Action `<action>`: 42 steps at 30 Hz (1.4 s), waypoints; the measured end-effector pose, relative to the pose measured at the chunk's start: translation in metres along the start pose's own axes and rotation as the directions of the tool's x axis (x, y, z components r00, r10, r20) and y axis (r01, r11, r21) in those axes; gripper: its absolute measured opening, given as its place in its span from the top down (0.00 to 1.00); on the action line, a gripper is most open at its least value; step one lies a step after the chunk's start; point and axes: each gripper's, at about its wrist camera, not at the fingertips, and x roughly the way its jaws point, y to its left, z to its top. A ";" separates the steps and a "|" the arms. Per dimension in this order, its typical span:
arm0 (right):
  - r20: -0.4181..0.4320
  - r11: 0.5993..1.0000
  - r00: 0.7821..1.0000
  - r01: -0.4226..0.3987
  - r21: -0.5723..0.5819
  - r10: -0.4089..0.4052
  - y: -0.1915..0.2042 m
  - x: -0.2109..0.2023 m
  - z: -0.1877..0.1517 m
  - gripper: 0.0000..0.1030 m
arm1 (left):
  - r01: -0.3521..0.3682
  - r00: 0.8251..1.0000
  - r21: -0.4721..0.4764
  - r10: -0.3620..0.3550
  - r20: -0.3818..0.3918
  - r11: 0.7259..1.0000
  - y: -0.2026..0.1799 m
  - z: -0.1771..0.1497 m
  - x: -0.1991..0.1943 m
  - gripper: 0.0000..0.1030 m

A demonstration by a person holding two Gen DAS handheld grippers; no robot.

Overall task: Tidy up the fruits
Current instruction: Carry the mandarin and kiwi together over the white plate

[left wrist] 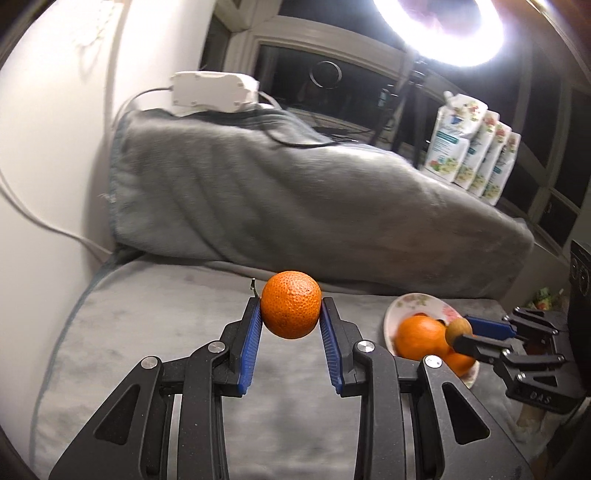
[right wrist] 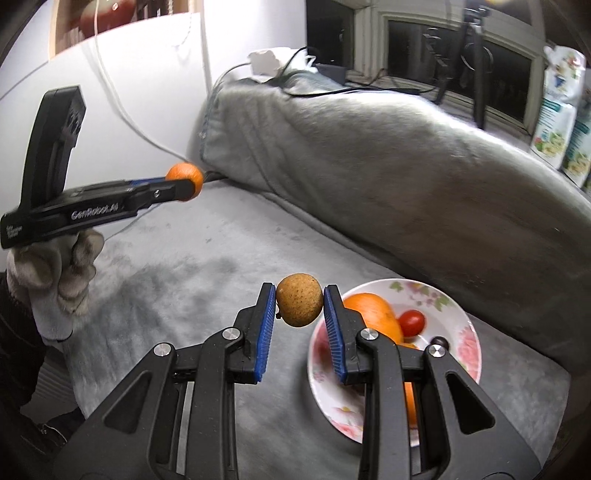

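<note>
My left gripper (left wrist: 290, 312) is shut on a round orange mandarin (left wrist: 290, 303), held above the grey cushion. From the right wrist view the same mandarin (right wrist: 188, 175) shows at the tip of the left gripper (right wrist: 184, 186), carried by a gloved hand (right wrist: 62, 273). My right gripper (right wrist: 300, 303) is shut on a small tan speckled fruit (right wrist: 299, 300), just left of a floral bowl (right wrist: 467, 343). That bowl holds an orange (right wrist: 373, 314), a cherry tomato (right wrist: 412, 322) and a small dark fruit (right wrist: 439, 341). In the left wrist view the right gripper (left wrist: 458, 334) hovers over the bowl (left wrist: 406, 306).
A grey blanket-covered bolster (left wrist: 295, 195) lies behind the seat cushion (left wrist: 166, 325). A white power adapter (left wrist: 214, 92) with cables sits on top of it. Several refill pouches (left wrist: 476, 147) stand on the window ledge at right. A ring light (left wrist: 443, 29) glares above.
</note>
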 end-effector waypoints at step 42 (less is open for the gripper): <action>-0.020 0.967 0.999 0.038 0.251 -0.034 -0.140 0.004 -0.041 0.73 | 0.212 0.974 0.157 -0.195 -0.117 0.965 -0.140 -0.005 0.052 0.71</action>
